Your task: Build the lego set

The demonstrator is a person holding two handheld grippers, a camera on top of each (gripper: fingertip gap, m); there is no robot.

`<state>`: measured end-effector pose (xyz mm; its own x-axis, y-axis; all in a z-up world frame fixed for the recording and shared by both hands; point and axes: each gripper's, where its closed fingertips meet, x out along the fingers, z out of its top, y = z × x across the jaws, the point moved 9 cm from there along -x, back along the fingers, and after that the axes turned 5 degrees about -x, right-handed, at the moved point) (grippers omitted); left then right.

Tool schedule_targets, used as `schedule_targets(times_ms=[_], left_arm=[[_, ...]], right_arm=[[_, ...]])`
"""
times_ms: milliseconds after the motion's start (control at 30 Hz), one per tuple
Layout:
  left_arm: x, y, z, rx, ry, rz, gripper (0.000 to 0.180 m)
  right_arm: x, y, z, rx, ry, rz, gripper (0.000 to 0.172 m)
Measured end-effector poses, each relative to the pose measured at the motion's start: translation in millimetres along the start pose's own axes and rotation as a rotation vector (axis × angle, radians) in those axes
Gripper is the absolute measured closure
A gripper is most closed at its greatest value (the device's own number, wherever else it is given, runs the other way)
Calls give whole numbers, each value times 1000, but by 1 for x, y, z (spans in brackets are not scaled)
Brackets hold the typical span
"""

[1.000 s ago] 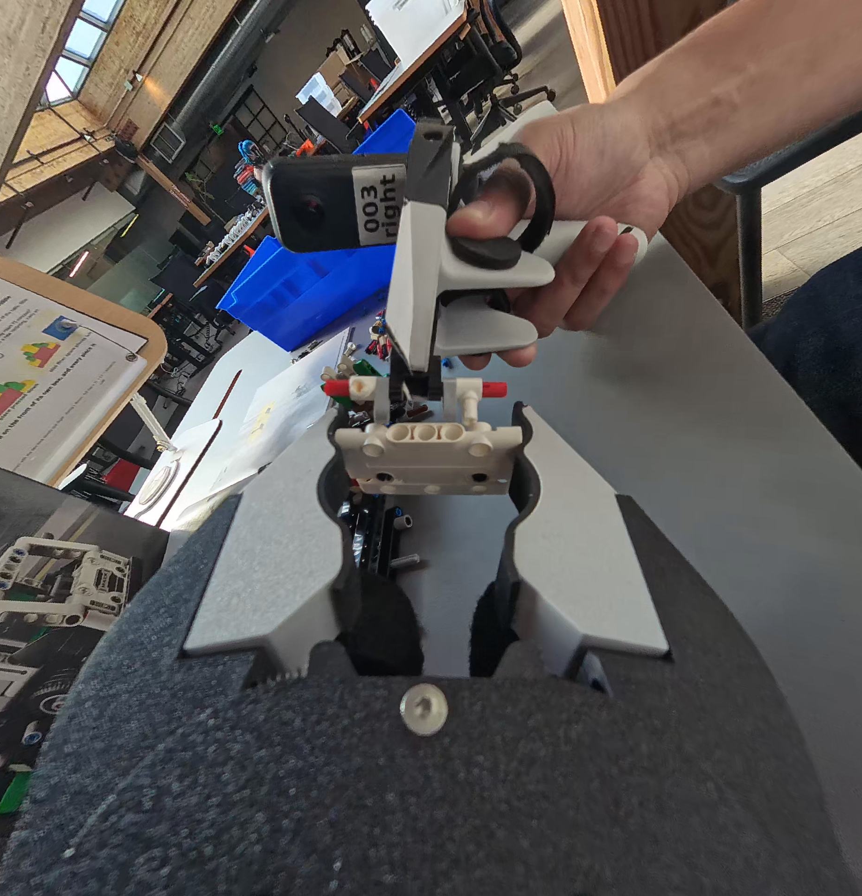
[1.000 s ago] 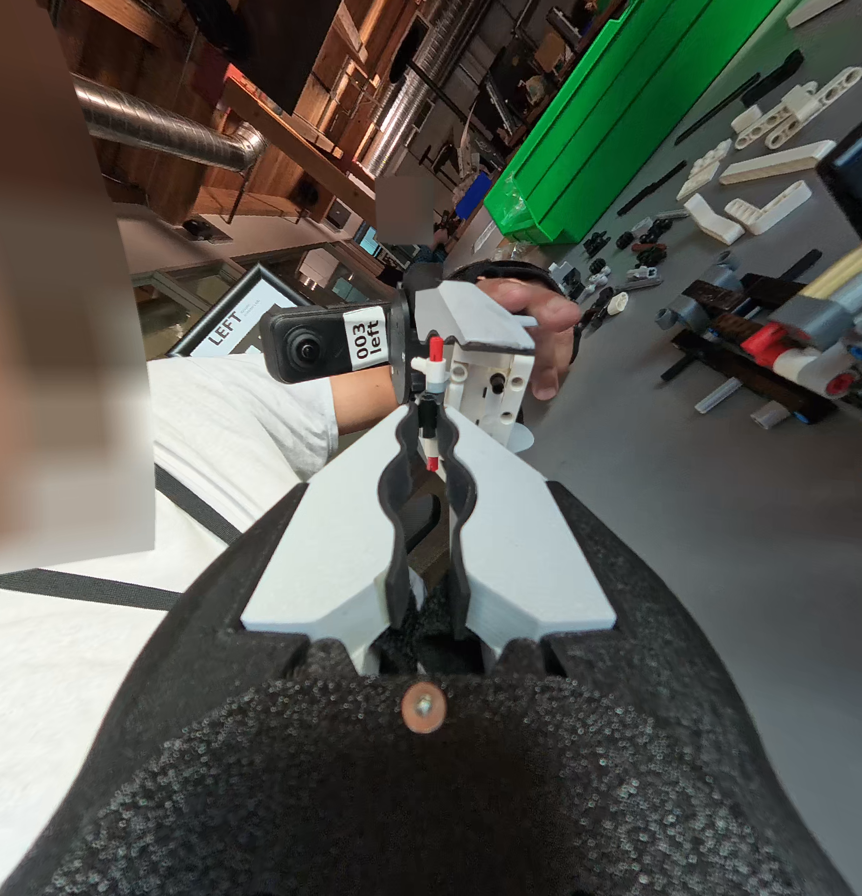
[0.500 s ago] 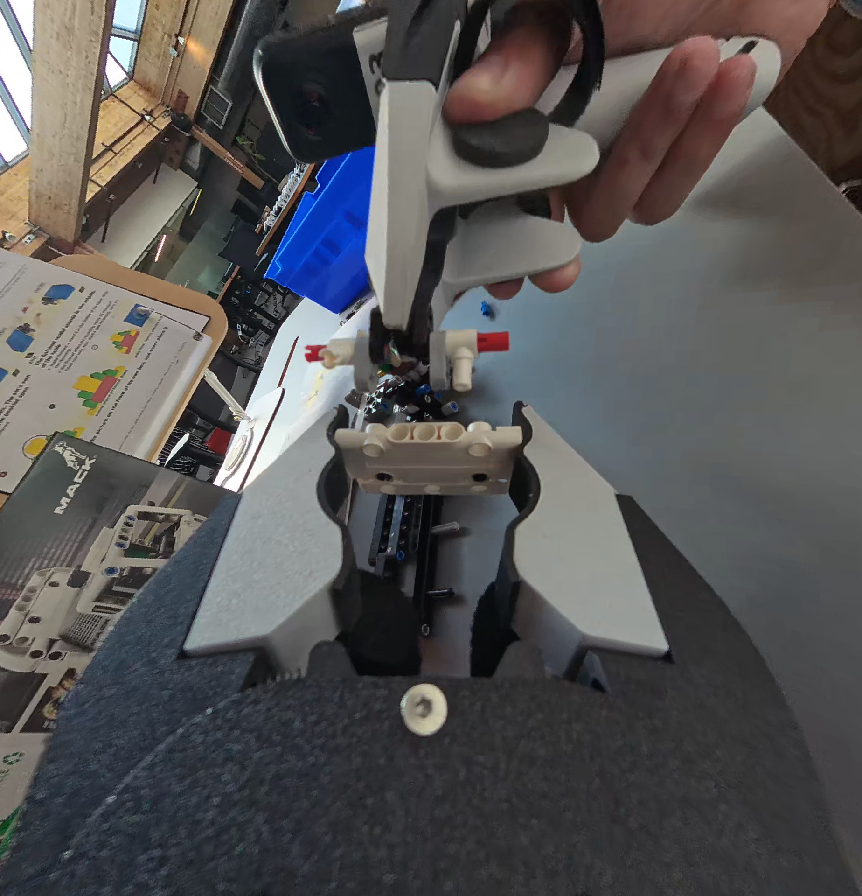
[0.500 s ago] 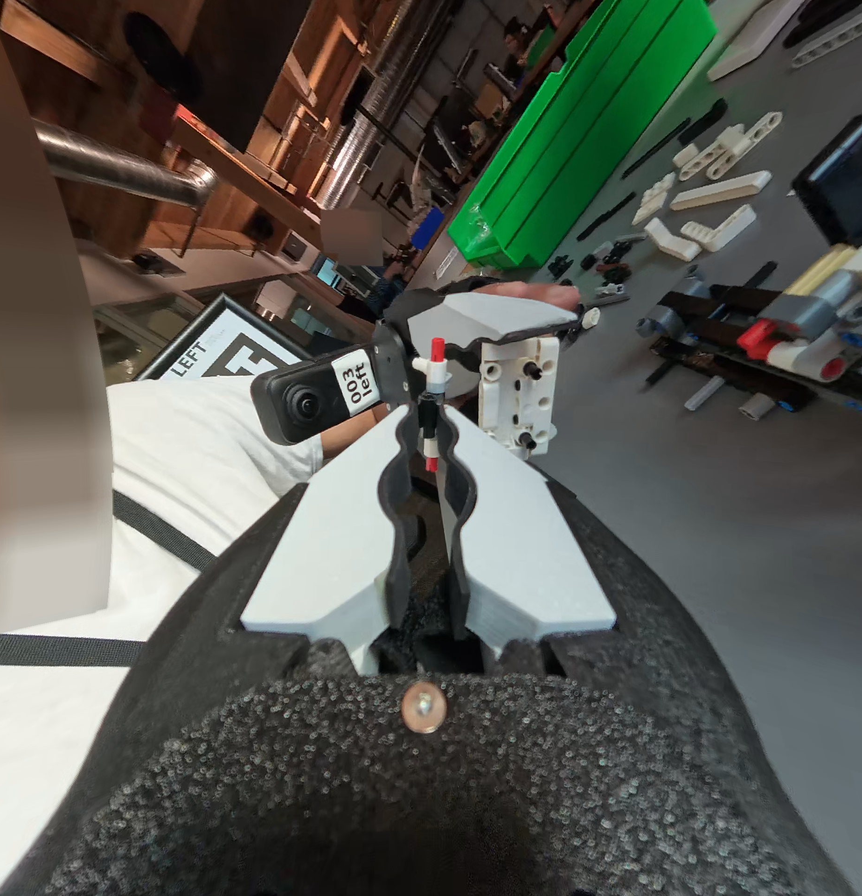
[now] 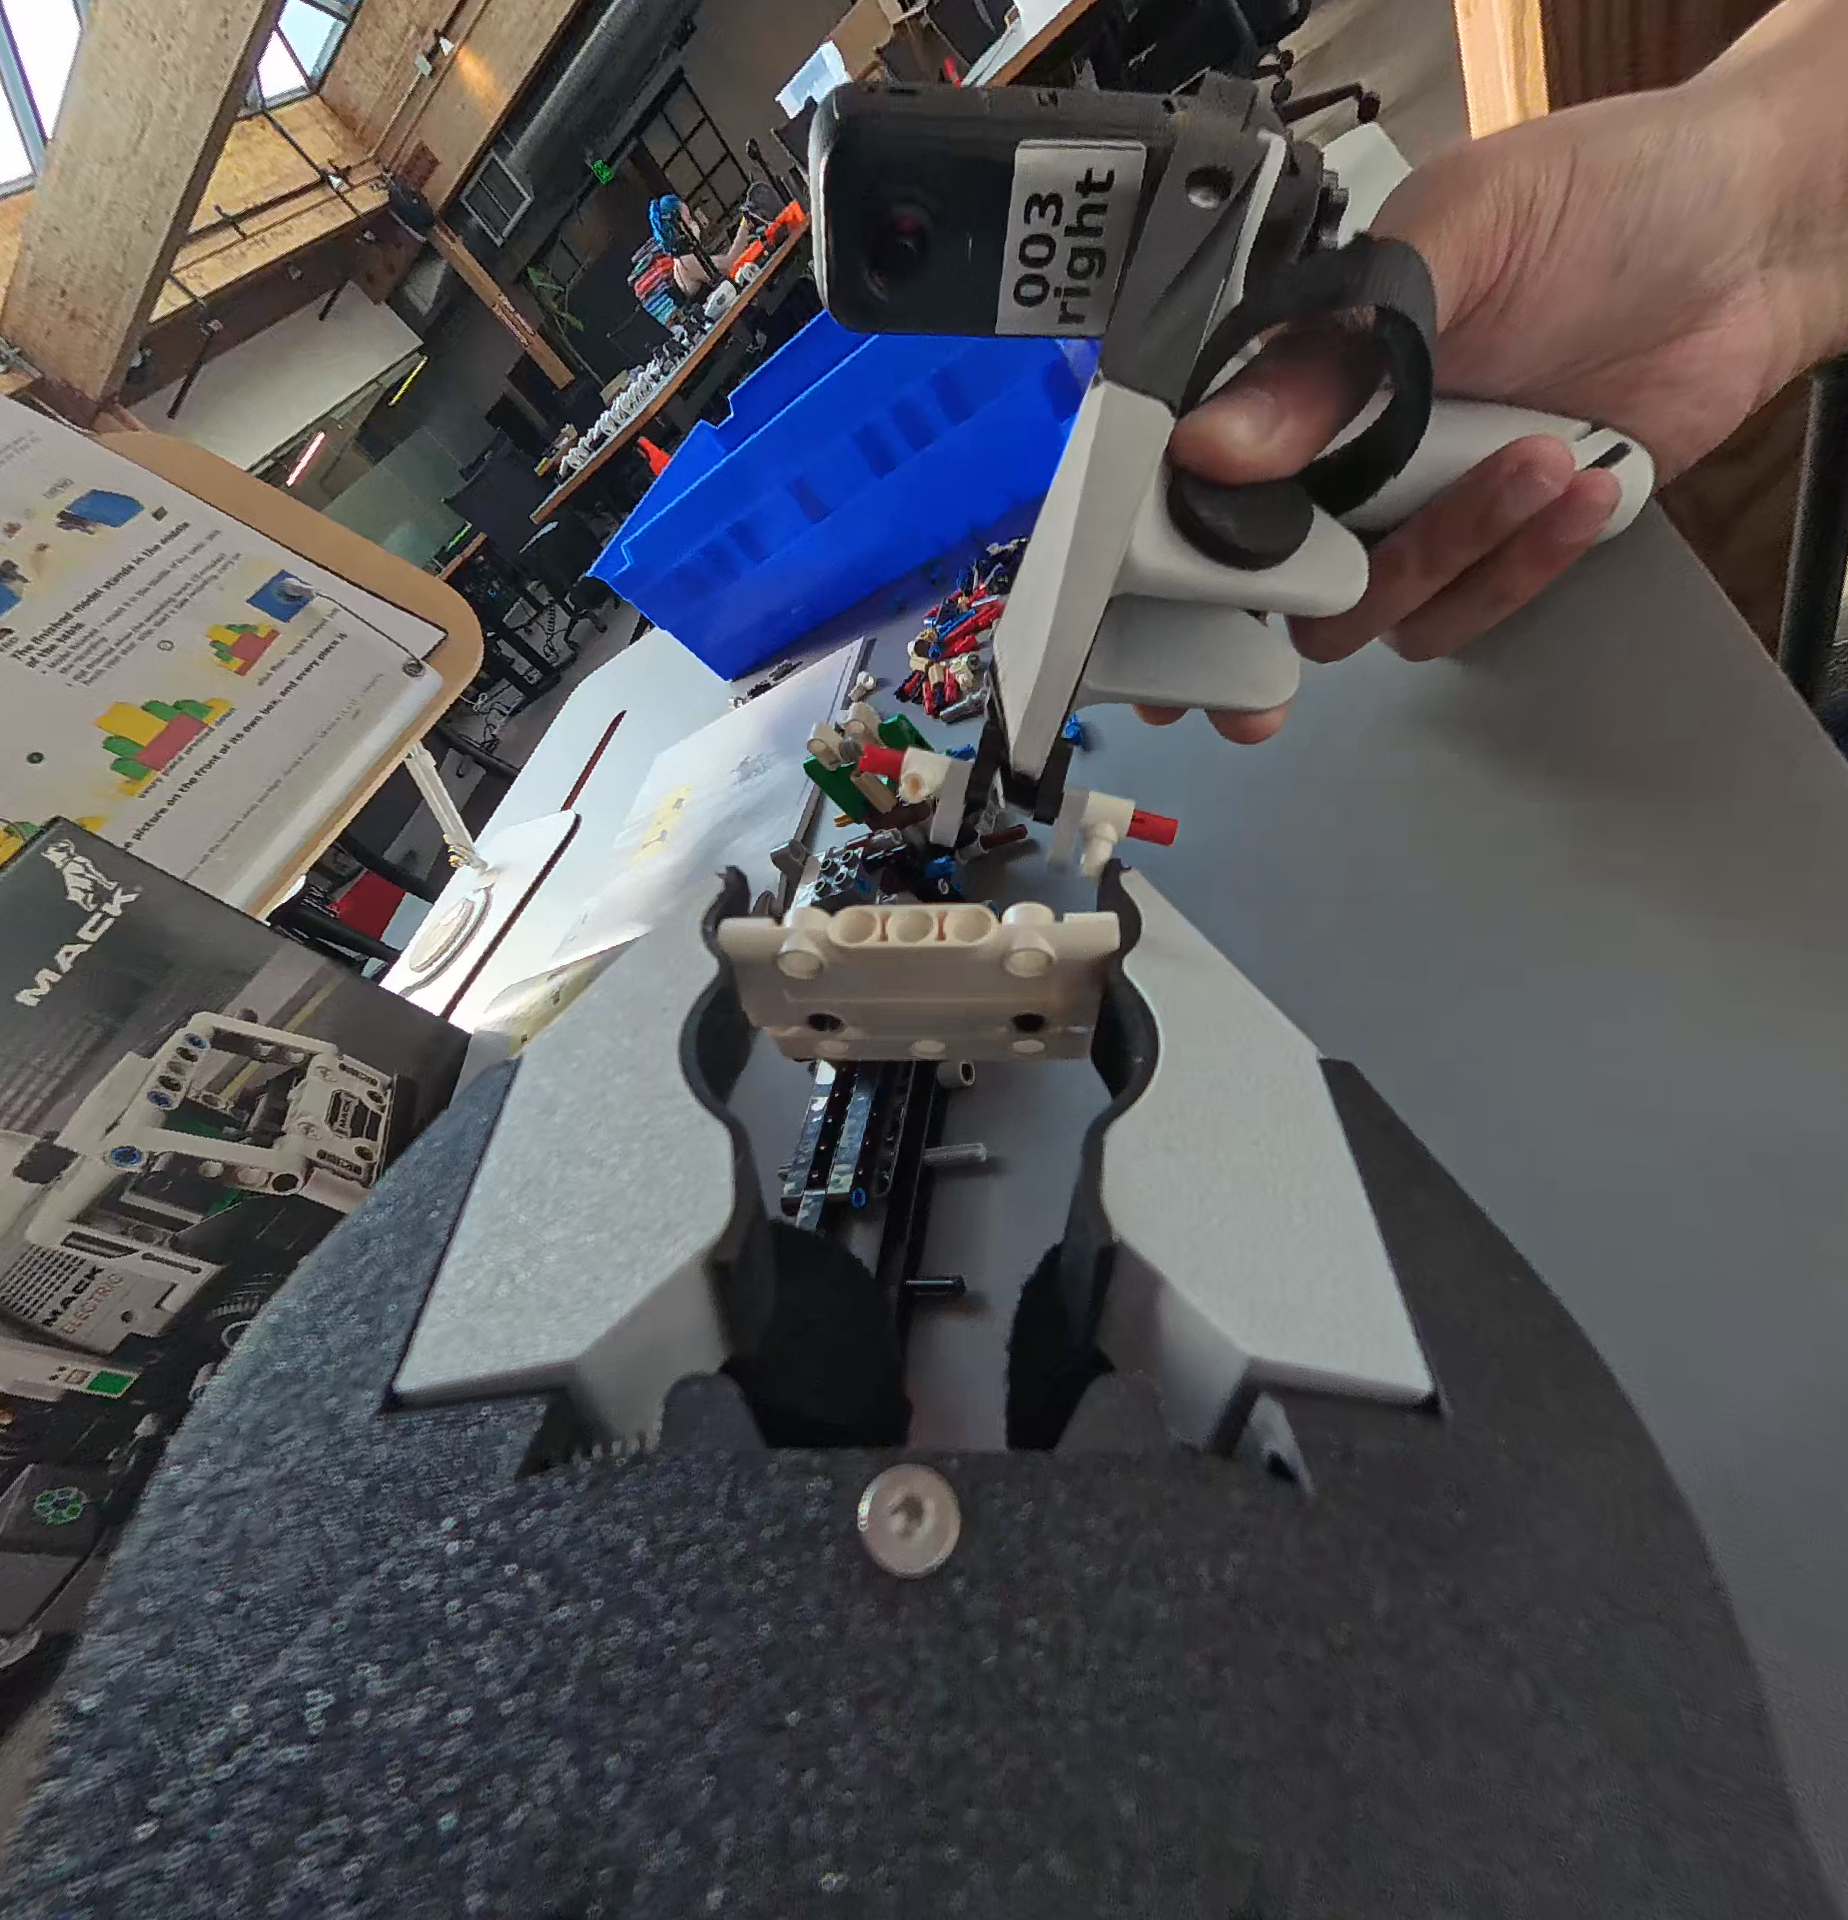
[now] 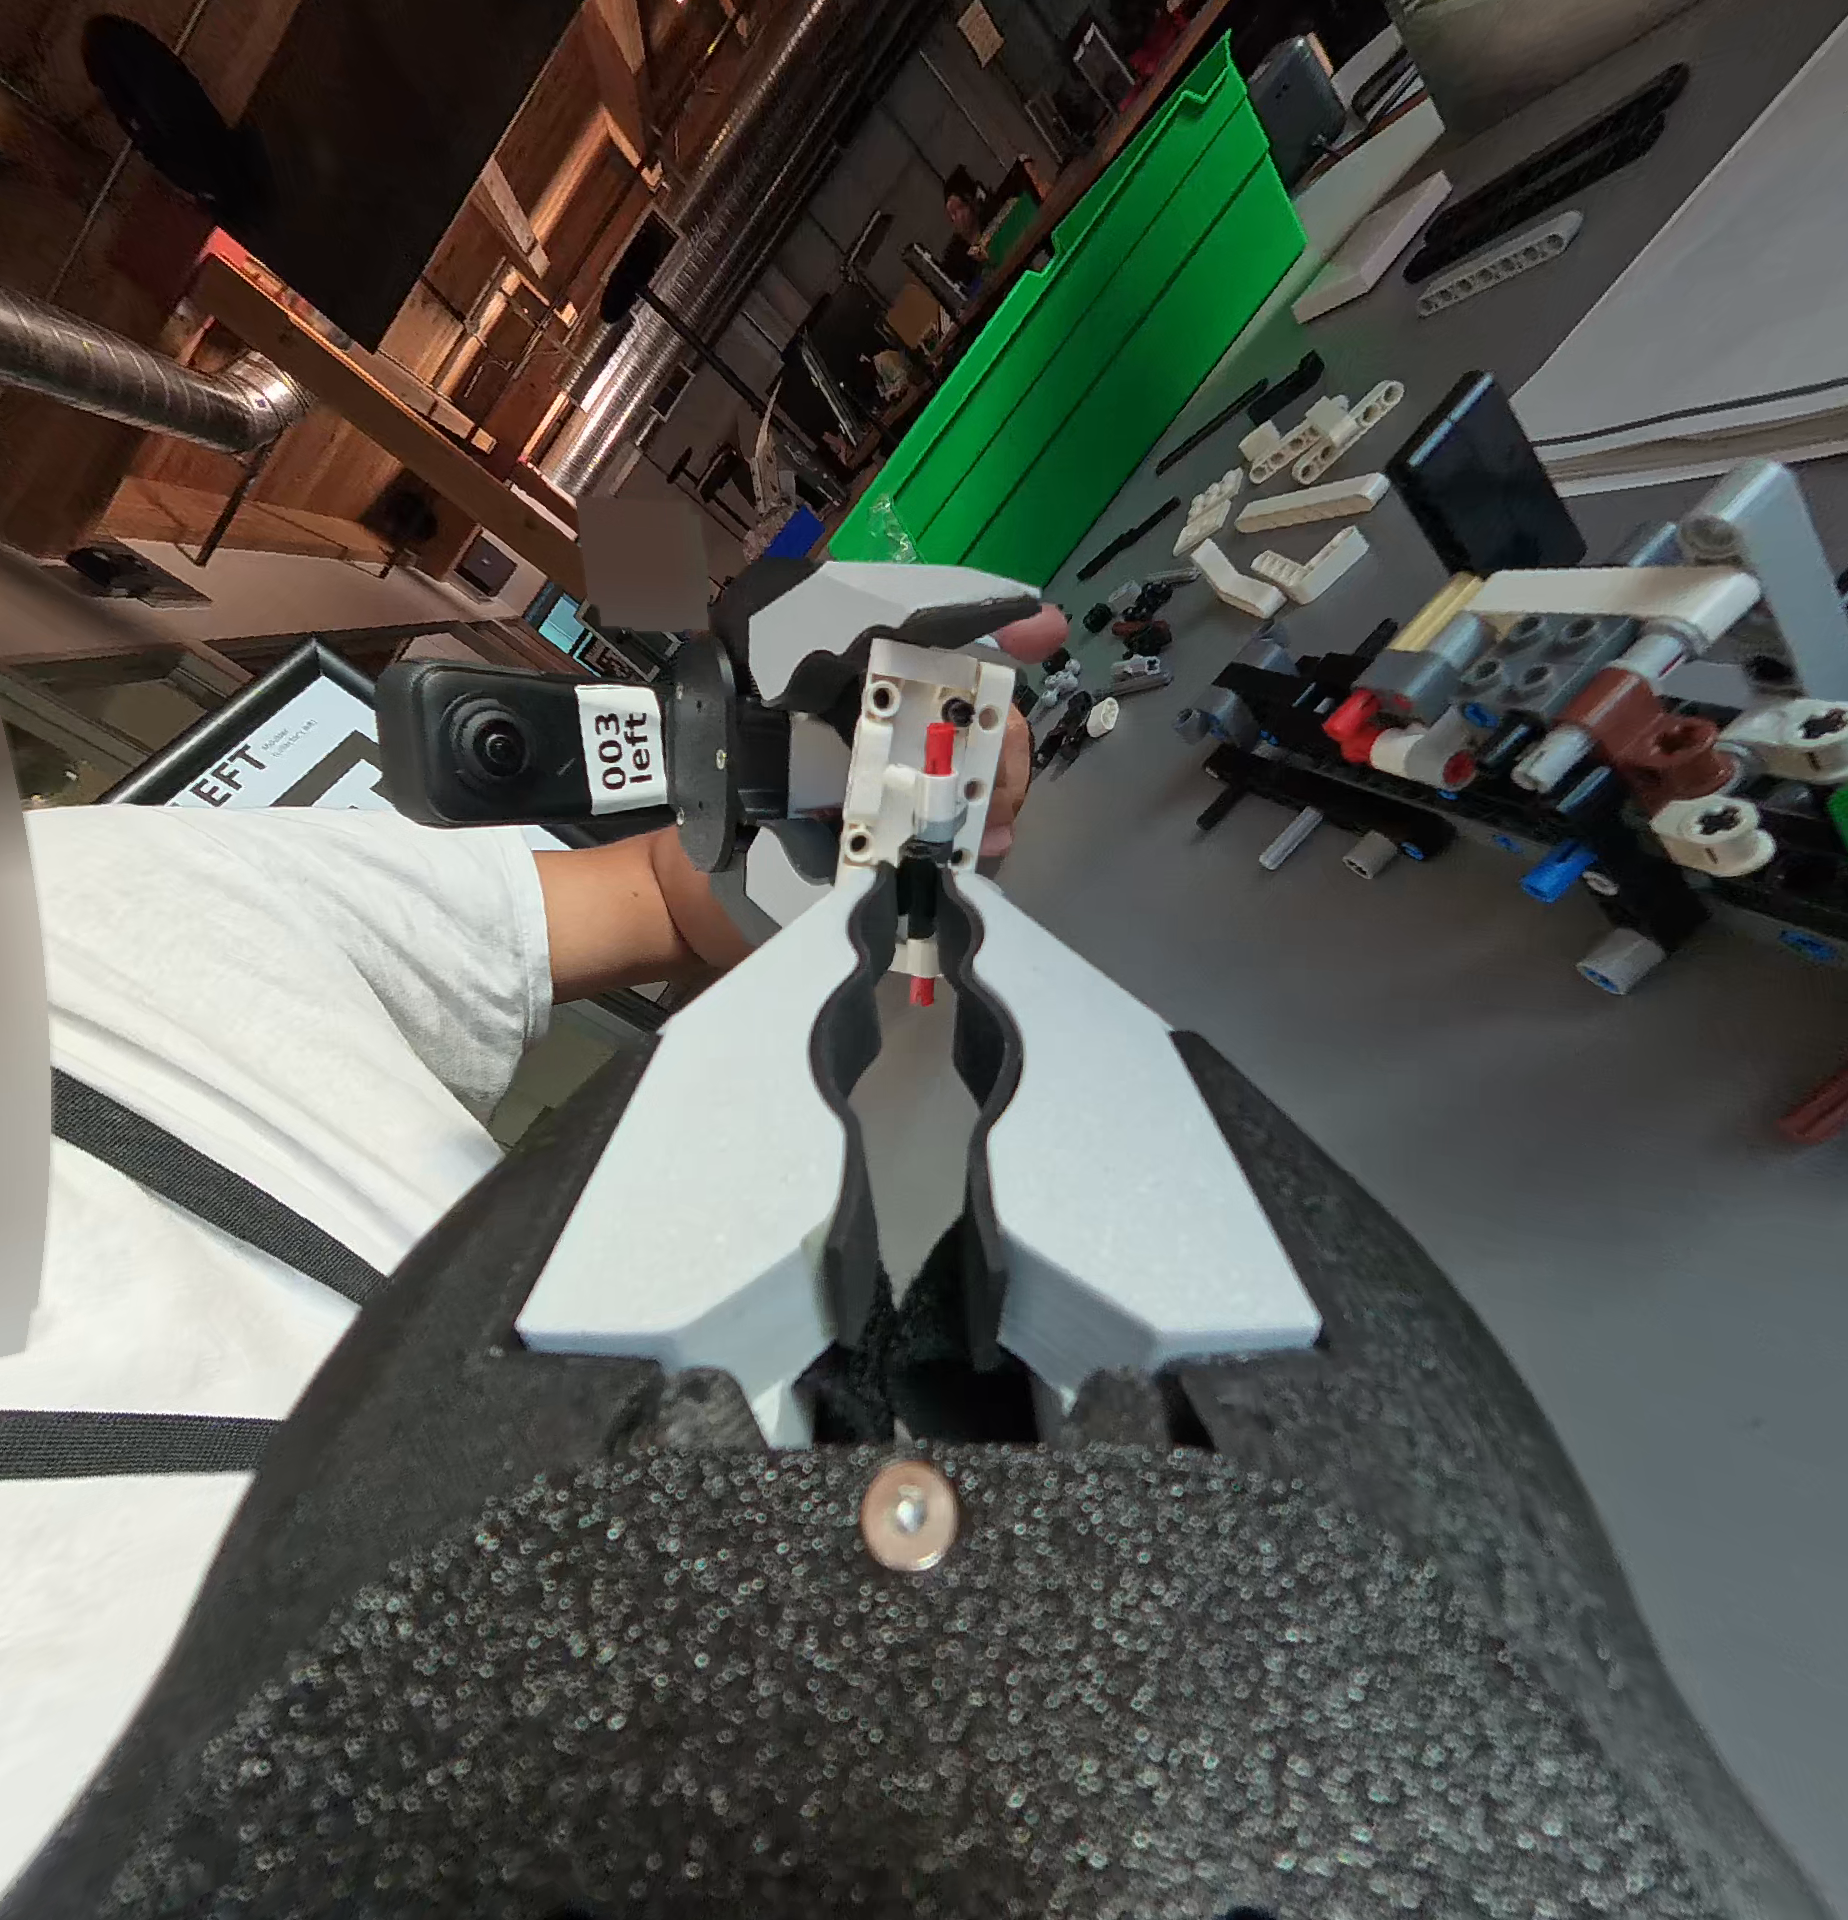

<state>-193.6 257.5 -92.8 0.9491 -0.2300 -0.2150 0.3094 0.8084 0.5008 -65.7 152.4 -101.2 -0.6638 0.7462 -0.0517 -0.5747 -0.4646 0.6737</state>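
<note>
While our left gripper (image 5: 918, 971) squeezes the white block (image 5: 915, 977) wide between its pads over the desk (image 5: 1522, 1039), our right gripper (image 6: 915, 914), nearly closed, pinches the little red-tipped rod piece (image 6: 925, 831), which we should line up slowly.

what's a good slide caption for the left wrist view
Left gripper clamps a white brick panel while the right gripper holds a small red-tipped axle assembly above a grey table.
</note>
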Motion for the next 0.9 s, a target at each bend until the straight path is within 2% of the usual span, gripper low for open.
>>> schedule_targets(times_ms=[667, 900], left_arm=[[0, 2, 0, -16, 10, -3, 117], [-2, 5, 2, -77, -16, -30, 117]], right_arm=[[-4, -2, 0, -30, 3, -51, 166], [-4, -2, 0, -65, -11, -92, 166]])
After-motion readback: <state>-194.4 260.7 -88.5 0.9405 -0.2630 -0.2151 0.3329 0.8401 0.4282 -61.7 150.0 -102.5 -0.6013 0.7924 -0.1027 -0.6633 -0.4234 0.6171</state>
